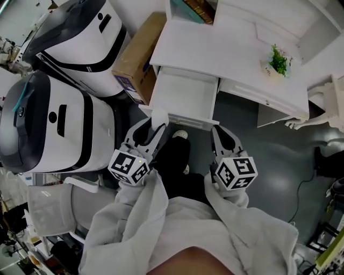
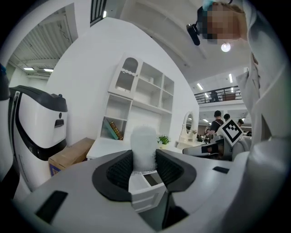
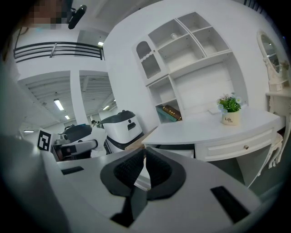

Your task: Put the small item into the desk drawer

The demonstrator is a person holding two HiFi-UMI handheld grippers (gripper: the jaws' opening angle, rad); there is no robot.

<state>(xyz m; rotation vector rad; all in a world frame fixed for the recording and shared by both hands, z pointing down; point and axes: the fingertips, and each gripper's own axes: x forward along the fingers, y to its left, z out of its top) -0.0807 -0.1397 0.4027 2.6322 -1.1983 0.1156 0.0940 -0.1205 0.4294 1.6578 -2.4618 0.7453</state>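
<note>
— Where is the small item (image 2: 144,146)?

— In the jaws of the left gripper (image 1: 154,128). It is a white, fuzzy thing standing upright between the two dark pads, and both pads press on its sides. Its top sticks up above them.

— Is it inside the drawer (image 1: 183,94)?

— No. The drawer is pulled open under the white worktop (image 1: 215,47), and from the head view the item shows at its front left corner, close to the front edge. The left gripper view has the open drawer just below and beyond the item. How far above the drawer it hangs, I cannot tell.

— And the right gripper (image 3: 144,166)?

— Its jaws are narrow, almost together, with only a thin slit between the pads and nothing in it. It is held beside the left one, in front of the drawer's right end.

— Anything else around?

— A potted plant (image 1: 278,61) stands on the worktop to the right, books (image 1: 198,9) lean in a shelf at the back, and a cardboard box (image 1: 137,56) lies on the floor left of the drawer, next to two large white and black machines (image 1: 59,124).
</note>
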